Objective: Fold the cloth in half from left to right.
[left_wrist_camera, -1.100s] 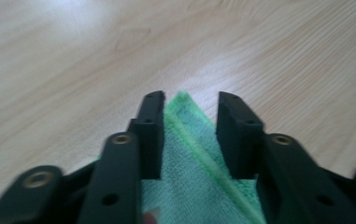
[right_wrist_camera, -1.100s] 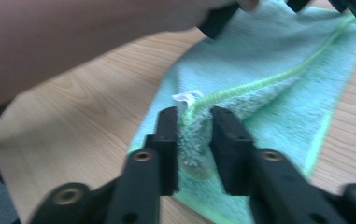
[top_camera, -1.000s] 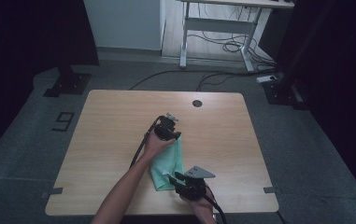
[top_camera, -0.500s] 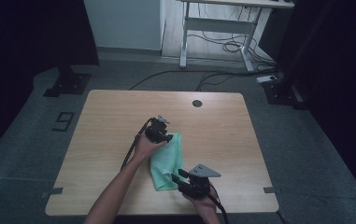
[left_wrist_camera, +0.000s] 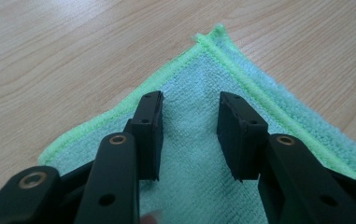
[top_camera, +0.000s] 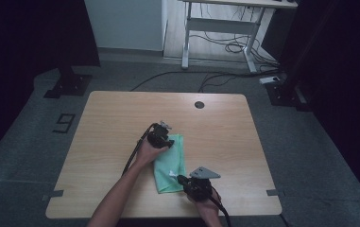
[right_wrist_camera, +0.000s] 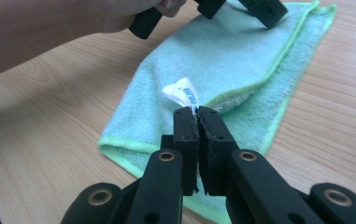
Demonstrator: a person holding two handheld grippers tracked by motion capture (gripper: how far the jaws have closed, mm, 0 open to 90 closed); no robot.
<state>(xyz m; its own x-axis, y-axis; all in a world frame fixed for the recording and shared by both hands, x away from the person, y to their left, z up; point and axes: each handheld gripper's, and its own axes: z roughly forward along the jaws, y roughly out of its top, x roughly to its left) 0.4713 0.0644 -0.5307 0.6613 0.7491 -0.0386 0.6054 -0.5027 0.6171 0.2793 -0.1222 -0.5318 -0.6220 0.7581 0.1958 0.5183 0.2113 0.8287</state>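
- A pale wooden tabletop point(top_camera: 121, 142) stands on grey carpet in a dim room, with a desk frame and loose cables beyond its far edge.
- The folded green microfibre cloth point(top_camera: 170, 163) lies flat near the table's front edge, its long axis running from the right gripper point(top_camera: 183, 179) at its near end away to the left gripper point(top_camera: 168, 142) at its far end.
- In the right gripper view the right gripper point(right_wrist_camera: 197, 111) has just been closing; its black jaws now meet on the cloth's near folded corner, pinching the lime-stitched hem point(right_wrist_camera: 241, 91) right at the white care label point(right_wrist_camera: 181, 93).
- In the left gripper view the left gripper point(left_wrist_camera: 189, 105) hangs half open above the far corner point(left_wrist_camera: 215, 33), one jaw each side of plain terry pile, with the pads not yet pressing.
- That far corner lies just ahead of the left jaws, so I judge the left hand is better placed to take it.
- The cloth is soft, nubbly and doubled, with a brighter overlocked border; the wood grain is smooth and matte.
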